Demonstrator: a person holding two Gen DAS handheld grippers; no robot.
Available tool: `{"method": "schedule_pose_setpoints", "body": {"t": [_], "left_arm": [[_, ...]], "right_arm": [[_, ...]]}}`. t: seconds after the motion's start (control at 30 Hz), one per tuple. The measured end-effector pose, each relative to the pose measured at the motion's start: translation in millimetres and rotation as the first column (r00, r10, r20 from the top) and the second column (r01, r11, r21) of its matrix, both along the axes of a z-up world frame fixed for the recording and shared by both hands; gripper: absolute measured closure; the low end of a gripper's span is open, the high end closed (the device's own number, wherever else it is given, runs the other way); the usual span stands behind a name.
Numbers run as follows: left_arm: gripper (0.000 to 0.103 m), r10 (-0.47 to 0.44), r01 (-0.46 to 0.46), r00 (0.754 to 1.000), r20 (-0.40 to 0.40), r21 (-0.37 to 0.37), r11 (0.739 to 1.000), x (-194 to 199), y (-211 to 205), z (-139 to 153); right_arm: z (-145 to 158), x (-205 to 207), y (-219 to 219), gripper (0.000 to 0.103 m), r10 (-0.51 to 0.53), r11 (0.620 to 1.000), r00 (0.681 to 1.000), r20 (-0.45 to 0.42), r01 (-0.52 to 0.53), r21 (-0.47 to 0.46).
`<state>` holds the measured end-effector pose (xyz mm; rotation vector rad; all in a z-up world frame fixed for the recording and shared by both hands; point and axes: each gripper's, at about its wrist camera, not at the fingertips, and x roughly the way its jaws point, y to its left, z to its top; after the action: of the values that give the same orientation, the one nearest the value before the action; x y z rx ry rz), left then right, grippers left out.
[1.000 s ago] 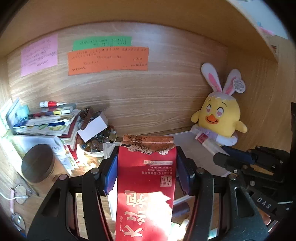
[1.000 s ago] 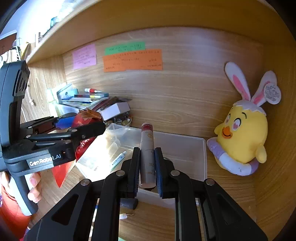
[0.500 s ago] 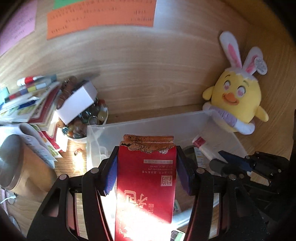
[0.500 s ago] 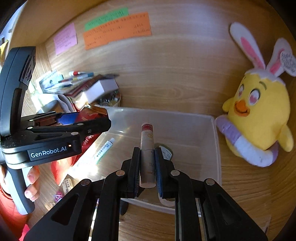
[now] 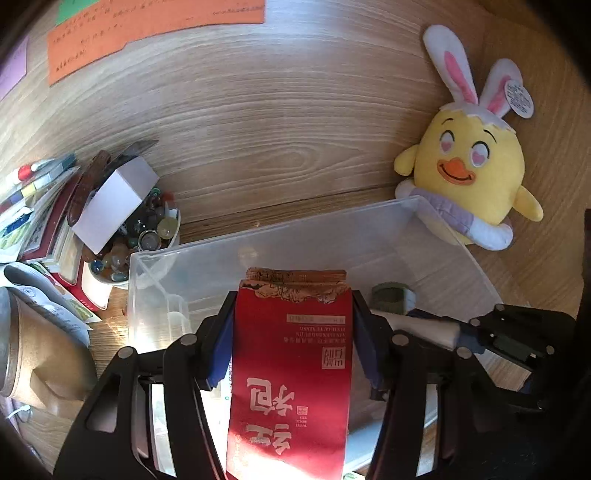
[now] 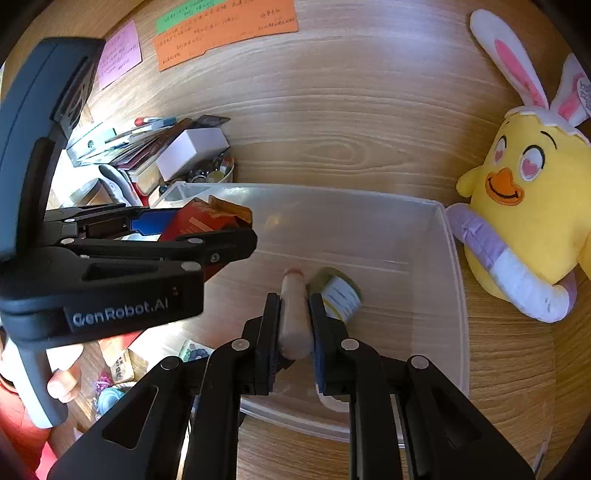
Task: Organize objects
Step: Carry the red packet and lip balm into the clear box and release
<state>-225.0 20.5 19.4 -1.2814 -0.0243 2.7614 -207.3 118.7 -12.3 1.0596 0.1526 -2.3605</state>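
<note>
Both hands have dropped over the clear plastic bin (image 6: pixel 452 258) by the desk's back wall, left gripper (image 5: pixel 291 332) fingers clamping the red tea packet (image 5: pixel 291 369), right gripper (image 6: pixel 293 325) fingers pinching the beige tube (image 6: pixel 293 317), so drop-off looks close.

1. "GenRobot.AI": pale lettering on the black body of the left gripper (image 6: pixel 236 240), seen from the right wrist view.
2. Red packet (image 5: pixel 291 369): large pale Chinese characters, seen upside down, plus a small framed seal mark. Small print beside the big characters reads roughly "WUYI ROCK TEA". More fine lines near its torn top, too small to read.
3. Orange note (image 6: pixel 225 29) on the wooden back wall: handwritten lines, not legible.
4. Green note (image 6: pixel 184 13) above it: handwriting, not legible.
5. Pink note (image 6: pixel 120 53): handwriting, not legible.
6. Tag (image 5: pixel 519 99) on the plush chick's ear: printed text, too small to read.
</note>
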Motion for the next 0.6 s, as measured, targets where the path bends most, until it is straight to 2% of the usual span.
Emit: {"method": "schedule_pose_setpoints", "body": {"t": [0.13,0.2,0.27,0.33,0.5,0.6], "left_arm": [[0.045,-0.009,0.009,1.0,-0.023,-0.024,1.0,8.8,4.7,7.3],[0.039,-0.007,0.006,0.999,-0.036,-0.028,1.0,14.7,4.2,12.2],[0.035,-0.005,0.004,0.999,-0.051,-0.025,1.0,19.9,4.4,17.2],[0.034,-0.007,0.006,0.998,-0.065,-0.02,1.0,25.5,3.3,22.3],[0.02,-0.005,0.004,0.995,-0.104,-0.007,1.0,43.5,-0.4,33.9],[0.018,0.001,-0.001,0.992,-0.125,-0.004,1.0,55.0,-3.4,39.0]], "right_arm": [[1.6,1.4,0.6,0.089,0.002,1.0,1.0,0.001,-0.002,0.004],[3.2,1.5,2.2,0.086,0.007,1.0,1.0,0.015,-0.007,-0.002],[5.7,2.9,5.0,0.073,0.004,1.0,1.0,0.015,-0.004,-0.009],[10.2,5.9,7.9,0.064,-0.005,1.0,1.0,0.001,0.005,-0.012],[27.1,18.6,16.5,0.053,-0.019,1.0,0.999,-0.049,0.018,-0.018],[35.5,28.9,21.1,0.046,-0.021,1.0,0.996,-0.083,0.02,-0.014]]}}
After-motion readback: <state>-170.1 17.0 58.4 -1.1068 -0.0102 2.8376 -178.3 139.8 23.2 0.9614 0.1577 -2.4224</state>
